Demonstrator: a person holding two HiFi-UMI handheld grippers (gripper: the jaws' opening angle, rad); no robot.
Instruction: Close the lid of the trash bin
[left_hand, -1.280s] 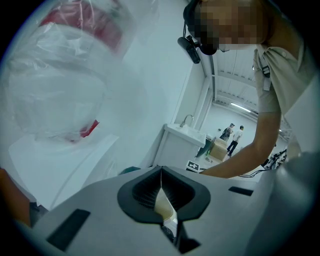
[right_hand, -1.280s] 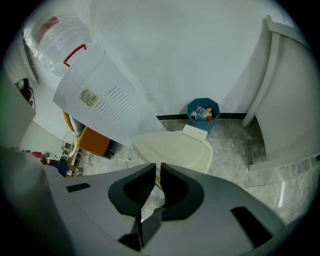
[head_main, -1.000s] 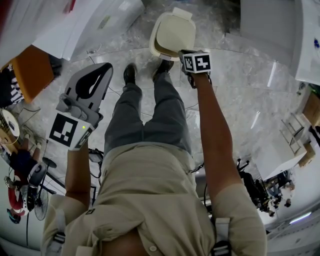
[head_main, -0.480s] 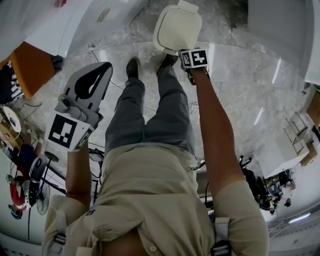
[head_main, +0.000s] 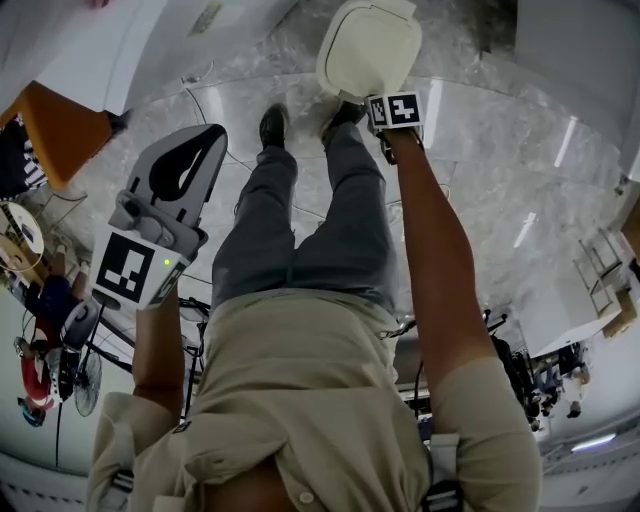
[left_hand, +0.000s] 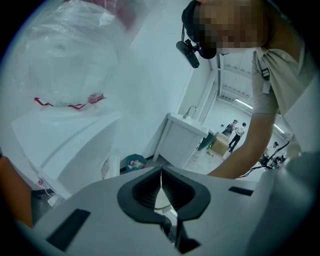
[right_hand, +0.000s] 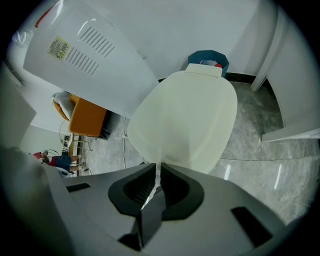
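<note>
Two shoes stand on the marble floor just on the near side of the cream trash-bin lid, with a teal bucket on its far side. Ajar a second ago, the lid now lies flat. The right tool, jaws nearly together and empty, hovers at its near edge. The left tool, jaws pressed together, holds nothing.

I take this for a big indoor work hall, more a lab or test space than a home. The polished grey marble floor runs wide, and on the right dark stands and cables crowd it. A white cabinet with a tap stands far off. Beyond it are people beside a brown cardboard box, under ceiling strip lights.
</note>
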